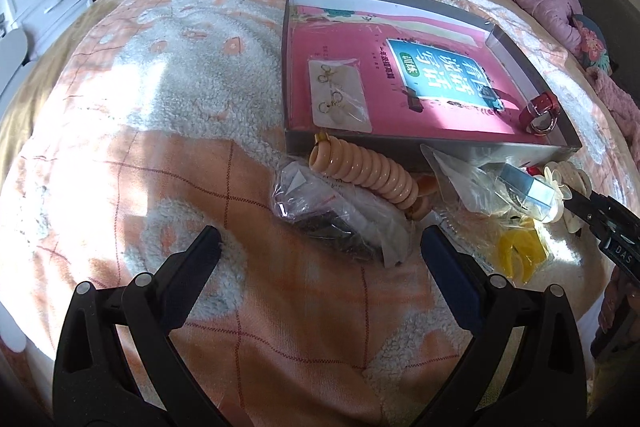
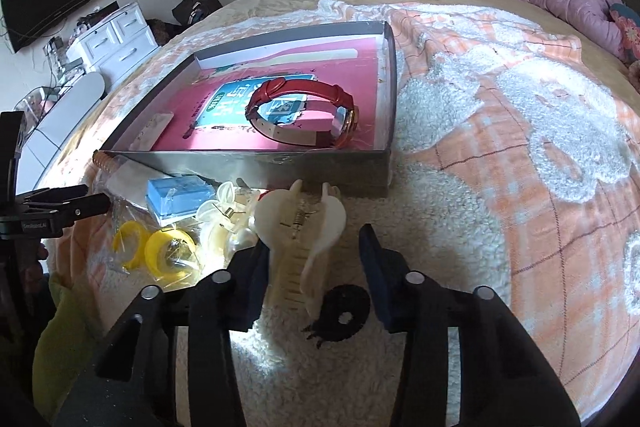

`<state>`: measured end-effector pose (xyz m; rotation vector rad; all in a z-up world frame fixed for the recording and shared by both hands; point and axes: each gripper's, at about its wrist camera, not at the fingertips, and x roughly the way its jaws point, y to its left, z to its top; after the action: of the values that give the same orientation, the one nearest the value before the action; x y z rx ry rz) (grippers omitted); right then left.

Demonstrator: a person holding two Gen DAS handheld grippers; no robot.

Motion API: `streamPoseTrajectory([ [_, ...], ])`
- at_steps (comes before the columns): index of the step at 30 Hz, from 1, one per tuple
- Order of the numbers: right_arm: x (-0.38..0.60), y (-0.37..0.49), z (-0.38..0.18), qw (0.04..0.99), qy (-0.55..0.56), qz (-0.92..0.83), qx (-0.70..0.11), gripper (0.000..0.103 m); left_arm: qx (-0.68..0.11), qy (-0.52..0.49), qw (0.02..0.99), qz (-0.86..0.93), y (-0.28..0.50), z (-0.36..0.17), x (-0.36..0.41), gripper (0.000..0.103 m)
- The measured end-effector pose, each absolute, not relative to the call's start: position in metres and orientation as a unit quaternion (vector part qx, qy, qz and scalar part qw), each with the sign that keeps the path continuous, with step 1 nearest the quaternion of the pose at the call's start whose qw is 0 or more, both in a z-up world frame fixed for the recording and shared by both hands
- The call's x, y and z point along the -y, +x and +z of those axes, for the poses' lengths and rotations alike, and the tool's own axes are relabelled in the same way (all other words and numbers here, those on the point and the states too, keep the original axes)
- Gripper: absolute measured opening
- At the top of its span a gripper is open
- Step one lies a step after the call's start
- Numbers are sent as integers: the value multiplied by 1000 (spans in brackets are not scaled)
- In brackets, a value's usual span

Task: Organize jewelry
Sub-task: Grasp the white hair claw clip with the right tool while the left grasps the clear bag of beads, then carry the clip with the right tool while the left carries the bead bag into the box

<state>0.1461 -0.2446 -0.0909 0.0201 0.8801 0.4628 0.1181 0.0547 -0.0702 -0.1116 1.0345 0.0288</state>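
The right claw [image 2: 316, 271] is standing partly open, bracketing a white hair claw clip [image 2: 300, 227] lying on the bed; its left pad seems to be touching the clip, the right pad staying clear, so nothing is gripped yet. The clip's long axis is running almost straight along the claw's own line, toward the grey tray [image 2: 256, 167] just beyond it. The left claw [image 1: 320, 251] is hanging wide open and empty, further from the clip.
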Motion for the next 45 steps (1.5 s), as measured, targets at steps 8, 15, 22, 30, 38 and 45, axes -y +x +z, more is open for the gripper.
streamPoseTrajectory([
  [8,250,144,-90,880,25,228,-417,28,-496,-29,868,16,130,-75,-48,87],
  [15,264,137,-82,885,35,219,-409,28,-492,28,870,12,130,-77,-27,64],
  [22,273,125,-71,888,36,219,-402,28,-480,-10,877,6,119,-65,-39,62],
  [30,264,112,-53,888,30,241,-390,28,-458,-41,888,20,87,-44,-59,61],
  [38,241,104,-35,887,18,271,-374,28,-423,-62,903,37,69,-16,-77,62],
  [45,219,105,-24,883,9,297,-364,28,-395,-73,915,44,66,4,-84,62],
])
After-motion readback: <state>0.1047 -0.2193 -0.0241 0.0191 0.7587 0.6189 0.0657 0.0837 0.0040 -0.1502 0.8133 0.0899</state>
